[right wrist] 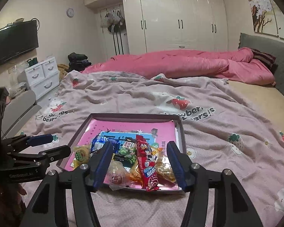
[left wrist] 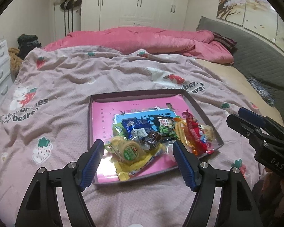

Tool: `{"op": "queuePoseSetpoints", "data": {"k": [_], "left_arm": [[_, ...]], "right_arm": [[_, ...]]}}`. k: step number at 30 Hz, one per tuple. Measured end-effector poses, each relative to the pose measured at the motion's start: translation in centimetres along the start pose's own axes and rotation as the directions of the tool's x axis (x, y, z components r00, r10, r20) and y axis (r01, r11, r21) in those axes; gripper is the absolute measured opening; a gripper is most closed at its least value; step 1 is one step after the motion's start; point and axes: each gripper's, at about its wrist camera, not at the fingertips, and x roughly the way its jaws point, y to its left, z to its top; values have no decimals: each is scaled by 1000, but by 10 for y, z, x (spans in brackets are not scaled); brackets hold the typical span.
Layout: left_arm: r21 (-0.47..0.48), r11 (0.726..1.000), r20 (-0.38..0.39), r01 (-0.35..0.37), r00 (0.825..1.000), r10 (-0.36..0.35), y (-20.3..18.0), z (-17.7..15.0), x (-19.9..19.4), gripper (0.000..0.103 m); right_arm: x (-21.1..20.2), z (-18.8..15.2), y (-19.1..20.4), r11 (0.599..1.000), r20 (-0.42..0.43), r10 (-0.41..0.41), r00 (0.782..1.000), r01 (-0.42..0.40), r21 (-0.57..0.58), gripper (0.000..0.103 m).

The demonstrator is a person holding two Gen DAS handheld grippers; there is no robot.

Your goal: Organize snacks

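Biggest risk here: the snacks (left wrist: 153, 138) sit heaped in the tray's (left wrist: 134, 94) near corner on a soft, rumpled bed (left wrist: 66, 71), so a careless nudge could spill wrappers over the low rim. Left claw (left wrist: 139, 162) and right claw (right wrist: 139, 162) both hang spread, pinching nothing.

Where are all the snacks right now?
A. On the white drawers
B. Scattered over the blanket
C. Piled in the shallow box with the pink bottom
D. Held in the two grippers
C: the snacks lie heaped inside the shallow box on the blanket, and both grippers' jaws stand open with nothing in them.
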Motion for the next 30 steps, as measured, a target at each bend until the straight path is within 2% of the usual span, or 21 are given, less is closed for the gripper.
{"op": "queuePoseSetpoints", "data": {"k": [7, 12, 16, 20, 24, 28, 30], "left_arm": [[10, 1000, 20, -2, 1000, 2, -8, -5, -17, 80], [-28, 1000, 5, -6, 1000, 6, -9, -19, -29, 81], [-51, 998, -20, -22, 1000, 21, -9, -34, -33, 81], [-62, 998, -57, -22, 998, 19, -10, -46, -33, 81], [-67, 997, -73, -30, 997, 26, -12, -57, -34, 81], [-66, 997, -86, -35, 996, 29, -14, -66, -35, 81], [-62, 997, -98, -35, 995, 29, -15, -70, -35, 81]], "right_arm": [[-21, -6, 5, 1000, 20, 5, 1000, -5, -3, 67], [-34, -15, 13, 1000, 23, 7, 1000, -6, -4, 69], [-35, -26, 17, 1000, -18, -1, 1000, 1, -9, 74], [-34, -46, 23, 999, -69, -2, 998, -1, -38, 75], [-38, -56, 25, 999, -82, -13, 997, 9, -51, 76], [-42, -63, 26, 999, -94, -6, 996, 2, -49, 88], [-42, -66, 26, 999, -108, -1, 994, -4, -43, 90]]}}
